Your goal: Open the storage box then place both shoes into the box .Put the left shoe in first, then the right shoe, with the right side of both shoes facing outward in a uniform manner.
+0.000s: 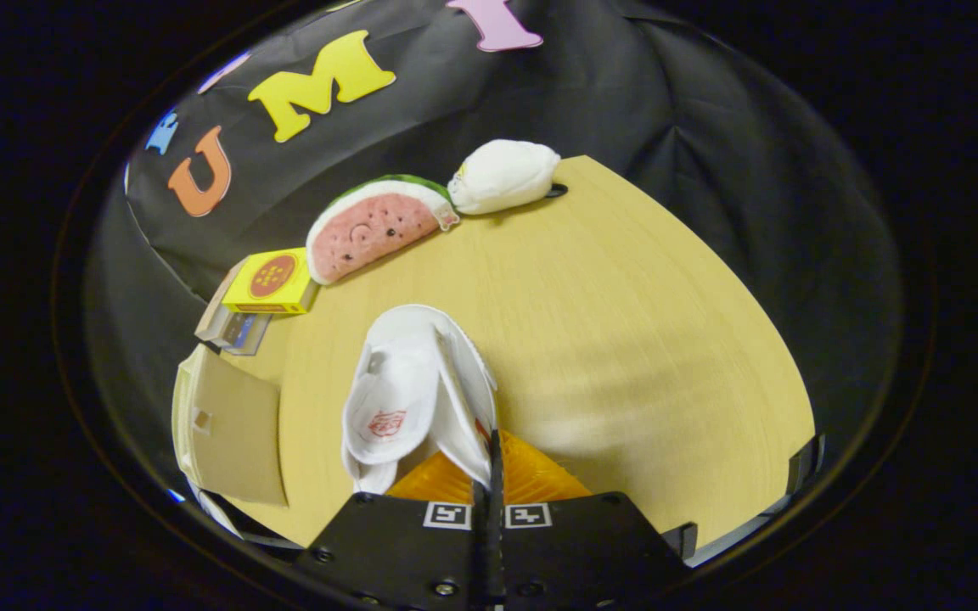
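The gripper (493, 475) has its two orange fingers (434, 482) drawn close together, and they pinch a thin edge of a white fabric shoe (408, 399), apparently the side of its collar; both fingers seem to press on that edge, so the claw is narrow and holding the shoe. The shoe hangs just ahead of the fingers with its opening turned toward the camera, a red mark showing on the insole, and it appears lifted clear of the round pale wooden table (625, 339) rather than resting on it, though I cannot tell for sure. A grip on the collar edge makes sense: it lets the shoe dangle in a fixed pose so that its side can be turned outward when it goes in. A brown cardboard flap (230, 424), probably the opened lid of the storage box, sits at the table's near left edge, beside the shoe; the box's inside is hidden. Along the far edge lie a plush watermelon slice (370, 229), a white plush dumpling-shaped toy (502, 176) and a small yellow carton with a red disc (272, 280), well apart from the shoe. Whether this is the left or right shoe cannot be told.
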`<action>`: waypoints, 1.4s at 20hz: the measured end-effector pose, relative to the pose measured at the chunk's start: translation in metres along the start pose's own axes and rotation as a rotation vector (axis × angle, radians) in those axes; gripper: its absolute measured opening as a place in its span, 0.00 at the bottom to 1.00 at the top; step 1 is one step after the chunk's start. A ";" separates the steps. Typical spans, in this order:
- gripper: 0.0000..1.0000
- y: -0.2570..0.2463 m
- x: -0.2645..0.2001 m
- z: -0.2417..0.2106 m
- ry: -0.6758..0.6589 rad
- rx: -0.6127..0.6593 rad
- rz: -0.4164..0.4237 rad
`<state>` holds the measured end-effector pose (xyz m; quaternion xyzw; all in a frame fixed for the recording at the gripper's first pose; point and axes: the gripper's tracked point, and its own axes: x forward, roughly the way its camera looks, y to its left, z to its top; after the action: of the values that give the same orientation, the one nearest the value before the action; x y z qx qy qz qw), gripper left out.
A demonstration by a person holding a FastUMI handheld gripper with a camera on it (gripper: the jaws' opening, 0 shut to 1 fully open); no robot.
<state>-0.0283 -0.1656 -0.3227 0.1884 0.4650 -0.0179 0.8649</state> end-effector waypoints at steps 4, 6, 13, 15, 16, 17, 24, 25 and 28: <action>0.00 0.063 -0.026 0.000 -0.030 0.012 0.018; 0.00 0.098 -0.035 -0.004 -0.047 0.006 0.028; 0.00 0.225 -0.066 -0.032 -0.107 0.046 0.058; 0.00 0.258 -0.073 -0.038 -0.130 0.053 0.066; 0.00 0.273 -0.075 -0.042 -0.138 0.061 0.067; 0.00 0.287 -0.076 -0.045 -0.143 0.066 0.067; 0.00 0.370 -0.068 -0.069 -0.171 0.091 0.056; 0.00 0.378 -0.062 -0.074 -0.168 0.090 0.053; 0.00 0.397 -0.043 -0.090 -0.150 0.109 0.037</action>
<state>-0.0420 0.2275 -0.2099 0.2417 0.3936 -0.0411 0.8860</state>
